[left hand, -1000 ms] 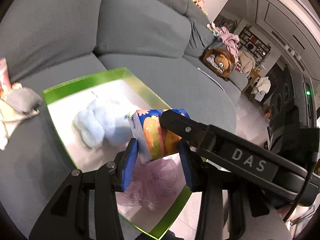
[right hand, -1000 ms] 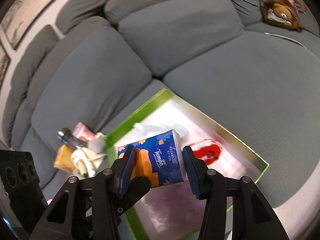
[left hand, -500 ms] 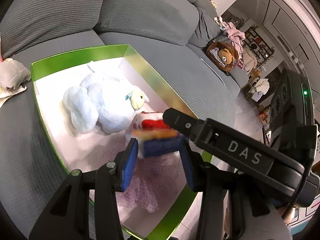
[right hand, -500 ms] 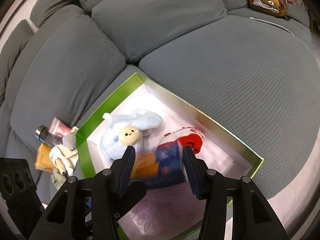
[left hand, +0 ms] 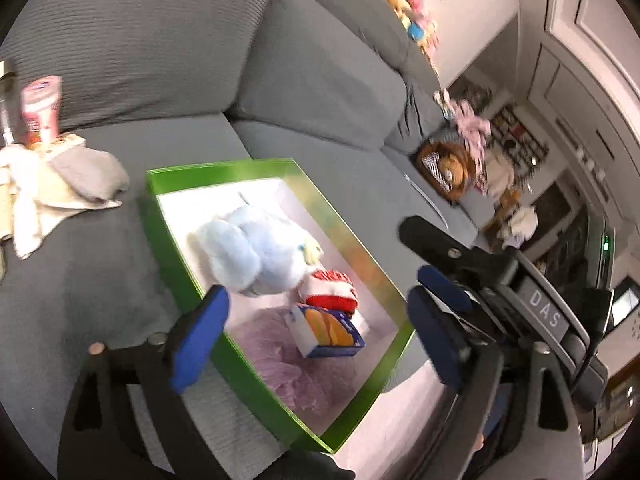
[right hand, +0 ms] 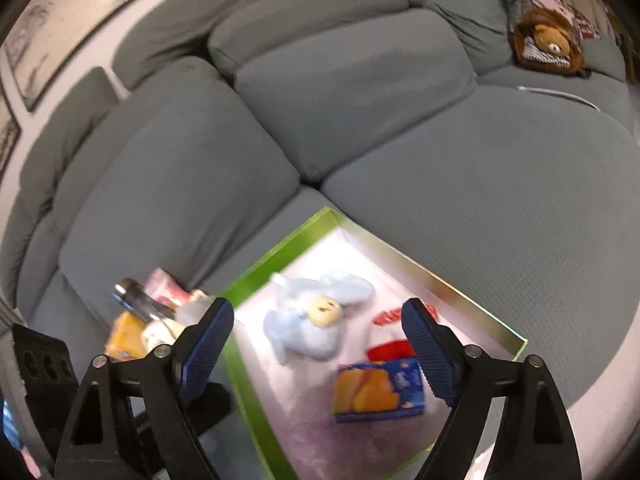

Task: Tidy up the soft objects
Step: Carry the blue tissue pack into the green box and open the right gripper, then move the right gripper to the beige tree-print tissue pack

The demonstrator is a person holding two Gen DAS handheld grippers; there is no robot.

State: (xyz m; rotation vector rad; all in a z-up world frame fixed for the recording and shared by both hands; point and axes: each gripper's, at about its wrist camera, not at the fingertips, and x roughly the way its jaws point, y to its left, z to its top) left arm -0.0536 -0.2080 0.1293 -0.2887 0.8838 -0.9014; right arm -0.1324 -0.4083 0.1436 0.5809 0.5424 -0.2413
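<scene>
A green-rimmed box sits on the grey sofa seat. Inside lie a pale blue plush toy, a red and white sock, a purple cloth and a blue and orange tissue pack. My right gripper is open and empty above the box, and its body shows in the left wrist view. My left gripper is open and empty above the box's near corner.
A pile of soft items lies left of the box: a grey sock, a cream cloth, a pink tube and a dark bottle. A brown bear plush sits far right on the sofa.
My right gripper opened and let go of the tissue pack, which now lies in the box on the purple cloth. Both grippers have pulled back and opened wider.
</scene>
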